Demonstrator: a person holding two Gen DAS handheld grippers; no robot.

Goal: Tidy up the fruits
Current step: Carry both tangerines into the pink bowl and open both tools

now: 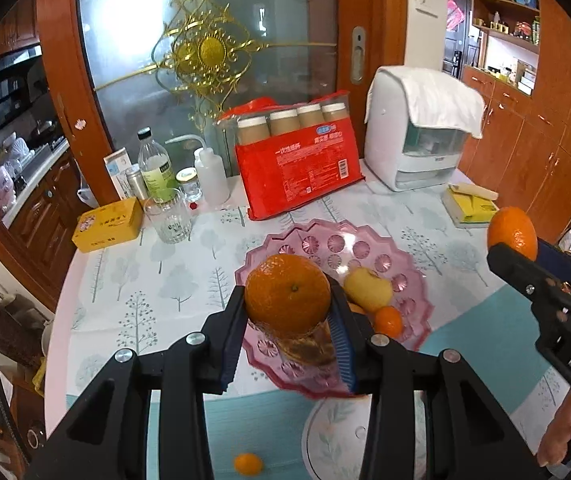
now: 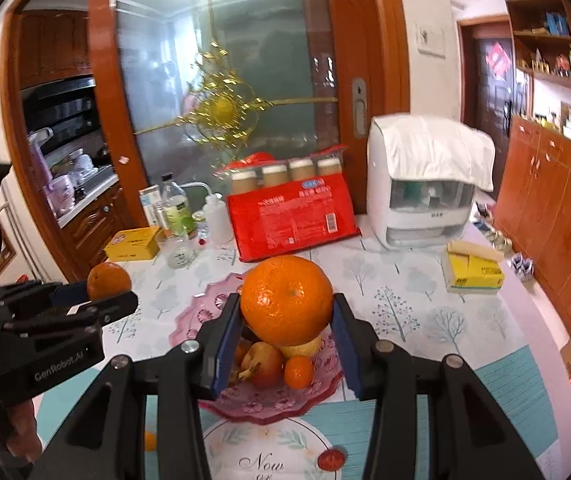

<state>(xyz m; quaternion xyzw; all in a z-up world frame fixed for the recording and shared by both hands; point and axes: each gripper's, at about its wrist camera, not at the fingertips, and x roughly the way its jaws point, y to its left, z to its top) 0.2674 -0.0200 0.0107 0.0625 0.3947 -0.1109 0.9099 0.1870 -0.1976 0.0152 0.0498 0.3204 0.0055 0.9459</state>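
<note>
Both grippers are loaded up: a big round orange [image 1: 287, 295] is clamped between the blue pads of the left gripper [image 1: 289, 312], and another large round orange [image 2: 286, 300] is squeezed by the right gripper [image 2: 287, 320]. Each is held up off the table, right over the pink scalloped glass fruit plate [image 1: 369, 242]. Below the fingers, a yellowish apple [image 1: 367, 288] and a small tangerine [image 1: 388, 321] can be seen resting in that plate. Behind it, a red pack of paper cups [image 1: 297, 164] is leaned upright.
</note>
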